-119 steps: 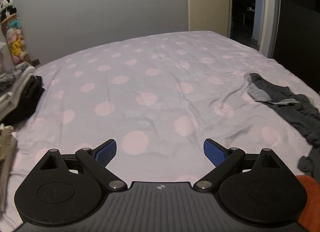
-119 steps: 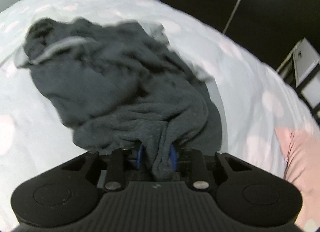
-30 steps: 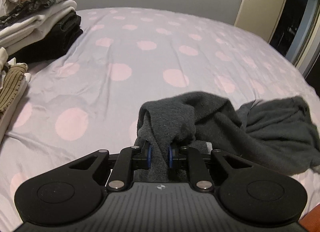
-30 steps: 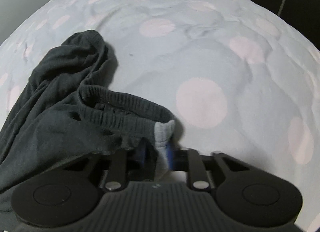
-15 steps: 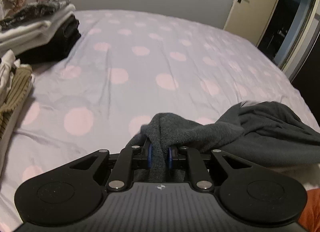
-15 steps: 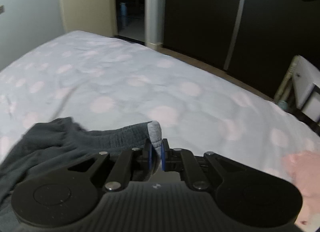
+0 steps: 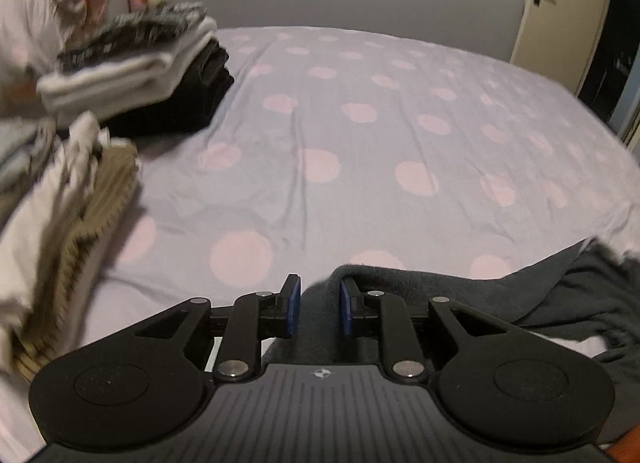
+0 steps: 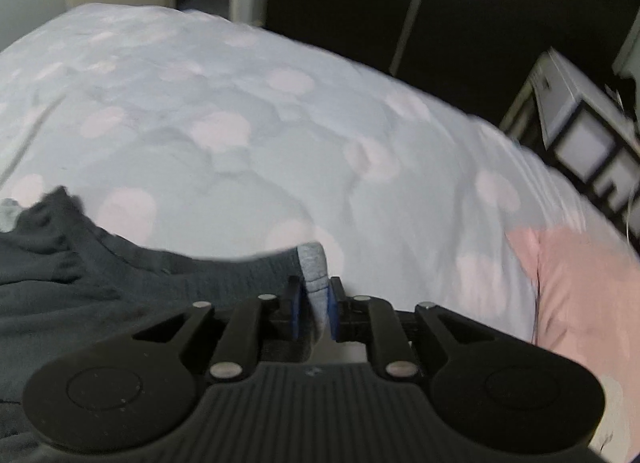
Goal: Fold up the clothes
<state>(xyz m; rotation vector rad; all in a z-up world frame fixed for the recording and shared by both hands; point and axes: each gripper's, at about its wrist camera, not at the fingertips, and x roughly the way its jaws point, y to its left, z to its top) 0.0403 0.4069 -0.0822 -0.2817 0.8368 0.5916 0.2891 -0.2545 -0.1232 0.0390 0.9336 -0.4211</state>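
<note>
While both cameras look out over the pale lilac bedsheet with pink polka dots (image 7: 360,151), I have the dark grey fleece garment (image 7: 560,295) strung between my two tools at the near edge of the bed. My left gripper (image 7: 319,311) has its blue pads slightly parted, with a ridge of the grey fabric rising between them; the cloth touches the right pad, but I cannot tell whether the grip is firm. My right gripper (image 8: 313,309) is clenched on the garment's lighter grey cuff or hem, and the dark cloth (image 8: 80,263) trails off to its left across the sheet. On my left sits a stack of folded white and black clothes (image 7: 152,75), with a nearer pile of cream and olive ribbed knits (image 7: 80,223) beside it. A pink pillow (image 8: 580,303) lies at my right.
</note>
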